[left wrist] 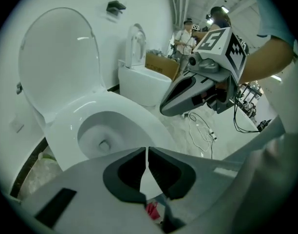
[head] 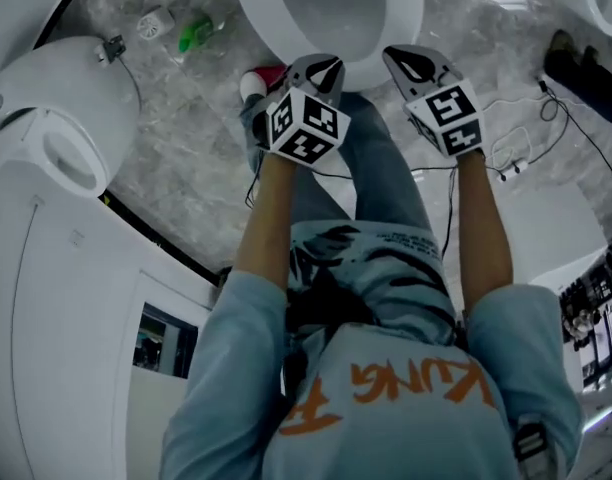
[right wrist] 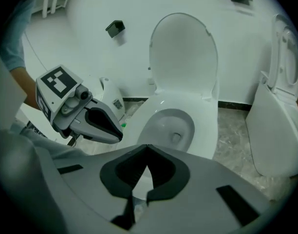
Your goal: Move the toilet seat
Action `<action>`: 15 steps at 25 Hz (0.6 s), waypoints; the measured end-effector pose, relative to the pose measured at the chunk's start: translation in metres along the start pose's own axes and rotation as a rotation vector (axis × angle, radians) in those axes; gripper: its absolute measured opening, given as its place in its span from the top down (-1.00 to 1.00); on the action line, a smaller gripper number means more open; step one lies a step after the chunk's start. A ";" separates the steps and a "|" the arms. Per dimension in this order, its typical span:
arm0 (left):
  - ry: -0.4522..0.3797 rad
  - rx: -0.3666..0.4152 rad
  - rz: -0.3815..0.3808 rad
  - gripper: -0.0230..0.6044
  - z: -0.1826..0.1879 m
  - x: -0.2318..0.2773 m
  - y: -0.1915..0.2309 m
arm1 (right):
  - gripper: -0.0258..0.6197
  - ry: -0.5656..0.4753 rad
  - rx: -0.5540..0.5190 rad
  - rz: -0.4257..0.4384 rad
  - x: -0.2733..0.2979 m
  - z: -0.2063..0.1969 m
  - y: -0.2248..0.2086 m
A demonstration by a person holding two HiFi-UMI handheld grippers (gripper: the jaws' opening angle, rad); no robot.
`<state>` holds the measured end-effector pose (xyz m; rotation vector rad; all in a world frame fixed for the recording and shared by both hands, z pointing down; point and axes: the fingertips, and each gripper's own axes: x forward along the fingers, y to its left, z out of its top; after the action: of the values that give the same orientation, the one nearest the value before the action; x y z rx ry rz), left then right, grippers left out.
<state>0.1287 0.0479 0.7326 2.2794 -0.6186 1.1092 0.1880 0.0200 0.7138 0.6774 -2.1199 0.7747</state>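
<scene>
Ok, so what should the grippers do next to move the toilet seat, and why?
Probably reach the right gripper forward and up toward the toilet seat. The seat stands upright at the back of the bowl, out of reach for now. The right gripper and the left gripper are both shut and empty, hovering near the bowl's front rim and touching nothing.

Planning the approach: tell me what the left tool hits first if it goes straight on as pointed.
Probably the front rim of the toilet bowl: the shut, empty left tool points right at it. Depth is unclear.
</scene>
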 end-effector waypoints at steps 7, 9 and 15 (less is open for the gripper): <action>0.100 0.136 -0.061 0.77 -0.051 0.037 -0.031 | 0.53 0.152 -0.228 0.185 0.047 -0.047 0.022; 0.124 0.148 -0.087 0.57 -0.064 0.048 -0.030 | 0.41 0.218 -0.318 0.246 0.060 -0.064 0.028; 0.198 0.321 -0.128 0.14 -0.087 0.065 -0.036 | -0.34 0.404 -0.685 0.334 0.084 -0.117 0.036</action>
<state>0.1371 0.1187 0.8222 2.3905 -0.2251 1.4319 0.1714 0.1098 0.8315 -0.1889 -1.9514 0.2701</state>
